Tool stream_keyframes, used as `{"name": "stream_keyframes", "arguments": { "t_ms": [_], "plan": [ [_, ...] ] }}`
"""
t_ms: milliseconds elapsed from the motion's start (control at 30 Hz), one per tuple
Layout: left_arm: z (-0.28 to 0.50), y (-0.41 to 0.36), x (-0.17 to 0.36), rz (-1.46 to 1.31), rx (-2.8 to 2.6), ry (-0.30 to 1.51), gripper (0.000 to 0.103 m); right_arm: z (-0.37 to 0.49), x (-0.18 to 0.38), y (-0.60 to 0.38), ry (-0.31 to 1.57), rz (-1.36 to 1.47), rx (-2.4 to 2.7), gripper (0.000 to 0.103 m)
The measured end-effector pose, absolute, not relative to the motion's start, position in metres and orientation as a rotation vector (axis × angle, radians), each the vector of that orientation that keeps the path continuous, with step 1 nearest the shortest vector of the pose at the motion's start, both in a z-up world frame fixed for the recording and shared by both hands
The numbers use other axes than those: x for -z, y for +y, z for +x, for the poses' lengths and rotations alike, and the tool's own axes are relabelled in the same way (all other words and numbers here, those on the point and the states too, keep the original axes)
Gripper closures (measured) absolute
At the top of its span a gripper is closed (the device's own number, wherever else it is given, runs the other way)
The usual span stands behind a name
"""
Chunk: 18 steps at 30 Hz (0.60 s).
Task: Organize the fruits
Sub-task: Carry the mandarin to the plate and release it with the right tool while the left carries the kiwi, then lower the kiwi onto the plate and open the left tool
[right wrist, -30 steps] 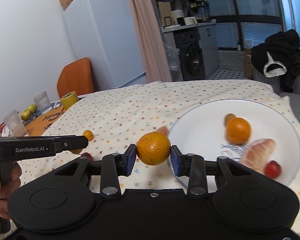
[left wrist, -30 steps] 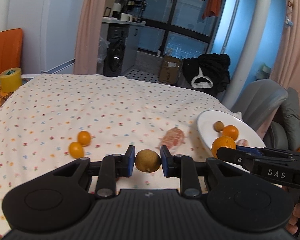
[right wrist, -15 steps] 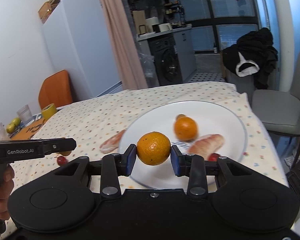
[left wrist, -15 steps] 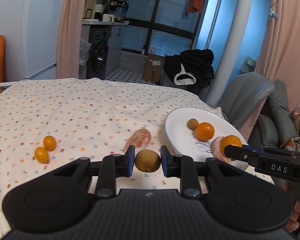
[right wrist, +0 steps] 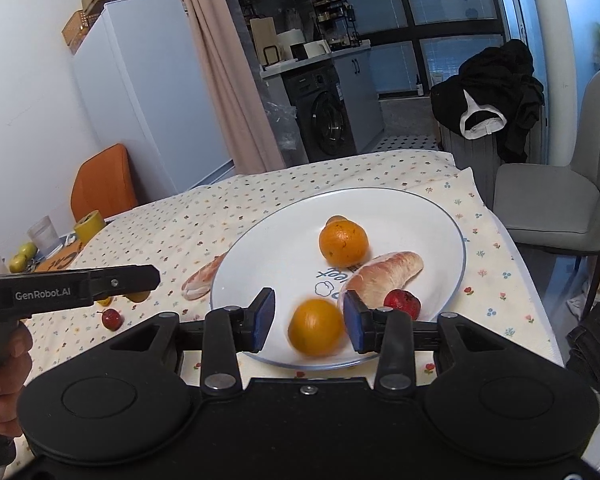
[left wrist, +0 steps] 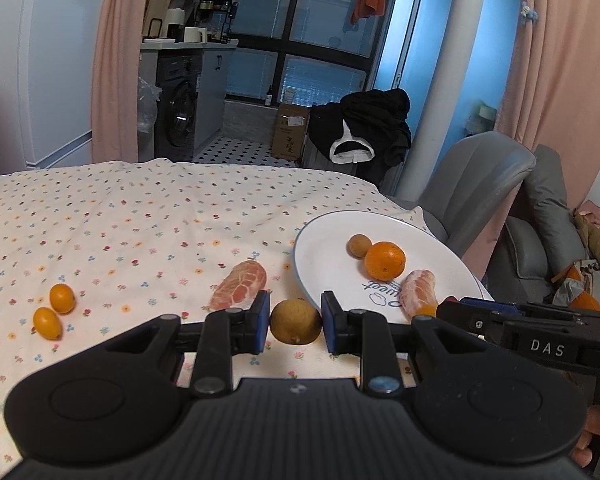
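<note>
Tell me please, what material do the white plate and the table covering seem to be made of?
The white plate looks like glazed ceramic: smooth and glossy, with a thin dark rim line, though melamine is possible. The table covering appears to be thin woven fabric, probably cotton: matte, with a small flower print and soft wrinkles.

We are gripping a brown round fruit (left wrist: 295, 321) between the left gripper (left wrist: 295, 322) fingers (left wrist: 259, 322) above the counter (left wrist: 140, 224); two kumquats (left wrist: 55, 310) are lying left, and the plate (left wrist: 324, 256) is holding what looks like a peeled segment (left wrist: 419, 293).
</note>
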State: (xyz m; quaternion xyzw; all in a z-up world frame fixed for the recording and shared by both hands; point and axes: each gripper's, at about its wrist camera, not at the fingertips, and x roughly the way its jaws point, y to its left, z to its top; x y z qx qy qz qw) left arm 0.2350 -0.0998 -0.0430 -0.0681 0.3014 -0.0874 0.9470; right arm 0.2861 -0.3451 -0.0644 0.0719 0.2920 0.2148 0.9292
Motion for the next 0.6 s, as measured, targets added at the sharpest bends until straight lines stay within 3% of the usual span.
{"name": "stream_keyframes", "arguments": {
  "t_ms": [600],
  "plan": [
    [0.257,-0.142,0.047,-0.086,0.262,0.635,0.077,0.28,0.069,-0.365,0.606,0.187,-0.428,0.064]
  ]
}}
